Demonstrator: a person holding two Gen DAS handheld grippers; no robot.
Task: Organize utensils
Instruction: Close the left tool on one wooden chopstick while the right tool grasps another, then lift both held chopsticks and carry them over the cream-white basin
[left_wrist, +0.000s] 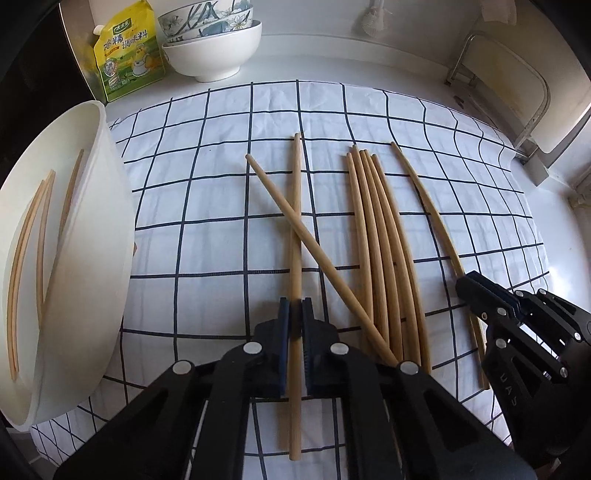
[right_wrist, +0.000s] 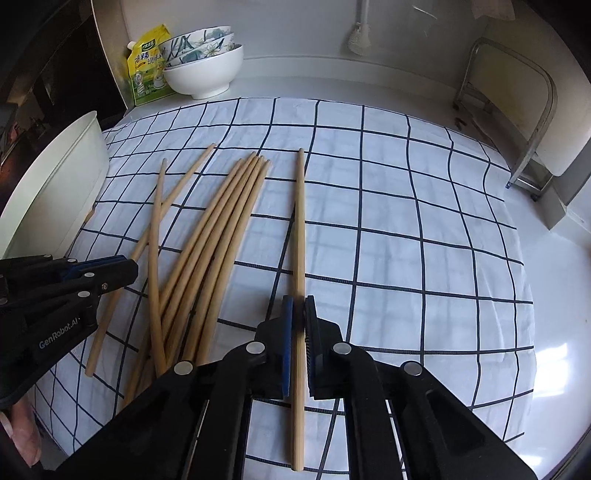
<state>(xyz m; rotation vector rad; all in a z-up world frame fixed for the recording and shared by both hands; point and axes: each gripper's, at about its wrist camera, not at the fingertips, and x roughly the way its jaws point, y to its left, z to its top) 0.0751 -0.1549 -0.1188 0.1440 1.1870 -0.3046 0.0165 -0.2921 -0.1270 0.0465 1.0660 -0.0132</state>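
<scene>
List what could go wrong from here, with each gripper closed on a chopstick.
1. The left gripper holds a chopstick that lies under a crossing chopstick; lifting may flick it away.
2. The right gripper holds its lone chopstick near one end, so it may pivot or slip.
3. The white tub sits tilted; a bump could shift it.

Open checked cloth (right_wrist: 406, 221) stretches ahead and to the right of the right tool (right_wrist: 298, 314), clear to the metal rack (right_wrist: 535, 122). To its left lie loose chopsticks (right_wrist: 221, 221); beyond them the left tool (left_wrist: 294, 314) meets a white tub (left_wrist: 92, 221), with stacked bowls (left_wrist: 214, 48) far ahead.
</scene>
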